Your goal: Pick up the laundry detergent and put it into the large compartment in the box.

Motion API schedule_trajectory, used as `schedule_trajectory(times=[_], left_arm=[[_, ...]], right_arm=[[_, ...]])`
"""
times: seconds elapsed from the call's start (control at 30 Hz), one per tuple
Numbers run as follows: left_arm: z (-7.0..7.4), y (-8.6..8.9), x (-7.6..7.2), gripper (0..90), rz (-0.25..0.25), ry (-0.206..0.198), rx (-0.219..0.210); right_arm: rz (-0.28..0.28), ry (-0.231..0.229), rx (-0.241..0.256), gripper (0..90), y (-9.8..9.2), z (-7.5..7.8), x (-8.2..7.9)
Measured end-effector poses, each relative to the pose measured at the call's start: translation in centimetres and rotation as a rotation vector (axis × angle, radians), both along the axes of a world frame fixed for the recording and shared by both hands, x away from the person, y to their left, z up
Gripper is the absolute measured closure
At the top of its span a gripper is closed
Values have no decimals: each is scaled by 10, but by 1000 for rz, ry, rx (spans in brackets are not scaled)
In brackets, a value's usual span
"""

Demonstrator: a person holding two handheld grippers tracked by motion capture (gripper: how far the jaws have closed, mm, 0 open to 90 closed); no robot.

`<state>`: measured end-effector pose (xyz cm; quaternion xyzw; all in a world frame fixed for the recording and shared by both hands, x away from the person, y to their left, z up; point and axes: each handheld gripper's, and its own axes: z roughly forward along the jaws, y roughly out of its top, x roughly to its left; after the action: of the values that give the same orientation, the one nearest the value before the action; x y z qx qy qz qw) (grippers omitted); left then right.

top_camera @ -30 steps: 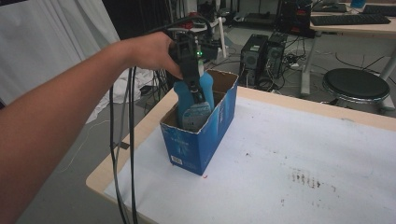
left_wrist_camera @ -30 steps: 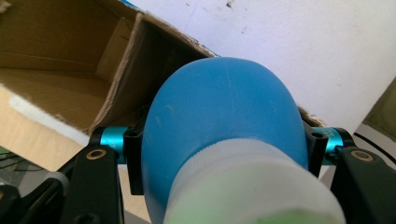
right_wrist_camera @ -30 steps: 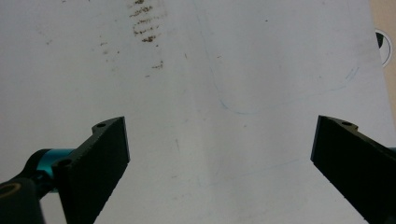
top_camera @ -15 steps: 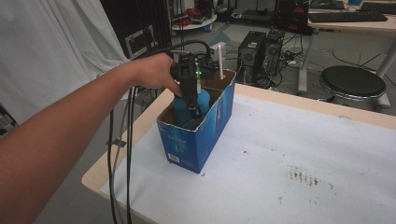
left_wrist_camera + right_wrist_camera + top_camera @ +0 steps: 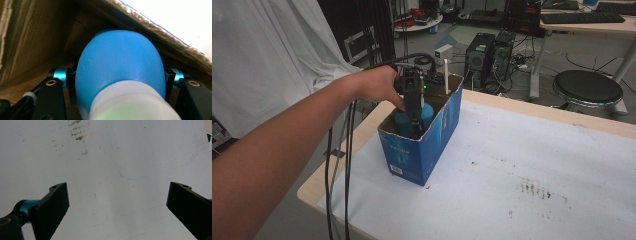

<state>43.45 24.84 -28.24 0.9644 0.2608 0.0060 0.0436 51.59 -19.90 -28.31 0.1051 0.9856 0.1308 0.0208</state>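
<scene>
A blue cardboard box point(image 5: 422, 150) stands open-topped on the table's near left part. My left gripper point(image 5: 414, 112) reaches down into it, shut on a blue bottle point(image 5: 404, 121) with a white cap. In the left gripper view the blue bottle point(image 5: 120, 67) sits between the two black jaws with its white cap point(image 5: 132, 102) nearest the camera and the box's brown inner wall point(image 5: 32, 37) behind it. My right gripper point(image 5: 117, 207) is open over the bare white table top point(image 5: 112, 157), nothing between its jaws.
A white stick point(image 5: 445, 75) pokes up from the box's far end. The white table sheet point(image 5: 537, 165) carries dark smudges point(image 5: 534, 189) to the right. A black stool point(image 5: 588, 89) and computer towers point(image 5: 489, 57) stand beyond the table. Cables point(image 5: 337, 165) hang off the left arm.
The left gripper has carried the blue bottle from above the box rim down into the box. The box itself has not shifted.
</scene>
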Motion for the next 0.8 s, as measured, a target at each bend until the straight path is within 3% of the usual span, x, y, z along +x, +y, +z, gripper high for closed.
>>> schedule_trajectory(times=[0.4, 0.8], left_arm=[[-5, 2, 2, 381, 15, 10, -6], [2, 6, 3, 346, 51, -23, -50]], right_arm=[[-3, 5, 1, 35, 1, -2, 0], [1, 4, 0, 35, -1, -2, -1]])
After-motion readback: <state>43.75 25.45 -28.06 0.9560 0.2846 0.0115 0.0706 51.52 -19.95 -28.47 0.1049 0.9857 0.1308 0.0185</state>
